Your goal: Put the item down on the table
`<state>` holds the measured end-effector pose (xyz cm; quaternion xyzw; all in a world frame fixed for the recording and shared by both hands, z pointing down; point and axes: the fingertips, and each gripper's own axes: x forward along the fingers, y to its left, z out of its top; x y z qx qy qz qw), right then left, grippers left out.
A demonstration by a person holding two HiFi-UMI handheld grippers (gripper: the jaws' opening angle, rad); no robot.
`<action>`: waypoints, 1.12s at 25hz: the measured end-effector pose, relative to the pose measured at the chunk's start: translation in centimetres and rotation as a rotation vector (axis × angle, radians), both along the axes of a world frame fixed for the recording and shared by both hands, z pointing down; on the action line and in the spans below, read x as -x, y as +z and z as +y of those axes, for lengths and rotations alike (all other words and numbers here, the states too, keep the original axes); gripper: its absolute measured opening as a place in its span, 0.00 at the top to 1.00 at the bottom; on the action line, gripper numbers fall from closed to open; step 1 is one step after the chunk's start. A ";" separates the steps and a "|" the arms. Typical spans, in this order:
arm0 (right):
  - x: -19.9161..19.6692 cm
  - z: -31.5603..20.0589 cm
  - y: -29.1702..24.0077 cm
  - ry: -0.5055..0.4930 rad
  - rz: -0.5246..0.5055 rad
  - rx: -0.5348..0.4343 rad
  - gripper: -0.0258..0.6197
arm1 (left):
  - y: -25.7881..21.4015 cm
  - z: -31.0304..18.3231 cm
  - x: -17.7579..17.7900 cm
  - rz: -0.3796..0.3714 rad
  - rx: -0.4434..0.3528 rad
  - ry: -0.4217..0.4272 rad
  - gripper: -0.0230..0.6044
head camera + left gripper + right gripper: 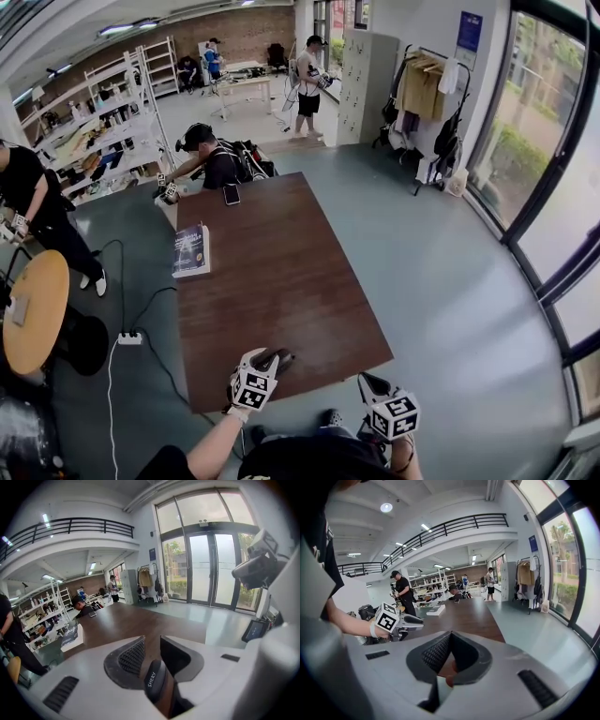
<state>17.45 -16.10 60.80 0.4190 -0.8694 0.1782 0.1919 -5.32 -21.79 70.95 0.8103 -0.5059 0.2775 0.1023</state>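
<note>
Black and rounded, with pale lettering on its end, the item (157, 686) is sitting between the ribbed pads of the left tongs (152, 641). Their jaws are standing only narrowly apart and pressing on it from both sides. The person is holding it up over the near edge of the dark brown counter (281, 272), so it is not lying on the wood. The right tongs (450, 637) are hovering just off the counter's near right corner, tips touching each other, closed on nothing I can make out. Further up the counter, a book (190, 249) is lying at the left edge and a phone (231, 193) near the far end, where a person in a cap (211, 155) is leaning in. A power strip (130, 337) is lying on the floor left of the counter.
</note>
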 end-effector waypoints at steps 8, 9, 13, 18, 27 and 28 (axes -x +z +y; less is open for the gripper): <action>1.7 -0.5 -0.4 -0.046 -0.006 -0.001 0.98 | -3.5 1.3 1.5 0.052 -0.075 -0.070 0.95; 1.9 -0.4 -0.4 -0.051 -0.006 0.004 0.98 | -3.8 1.5 1.6 0.060 -0.083 -0.077 0.95; 3.1 -0.6 0.1 -0.084 -0.009 0.007 0.98 | -4.8 2.5 2.6 0.089 -0.098 -0.113 0.95; 4.7 -1.1 -0.2 -0.139 -0.015 0.005 0.98 | -6.0 3.8 3.9 0.117 -0.092 -0.170 0.95; 8.5 -1.5 0.1 -0.242 -0.008 0.009 0.98 | -6.3 6.8 7.0 0.187 -0.097 -0.257 0.95; 8.8 -1.6 0.0 -0.252 -0.010 0.007 0.98 | -6.3 7.1 7.2 0.190 -0.097 -0.263 0.95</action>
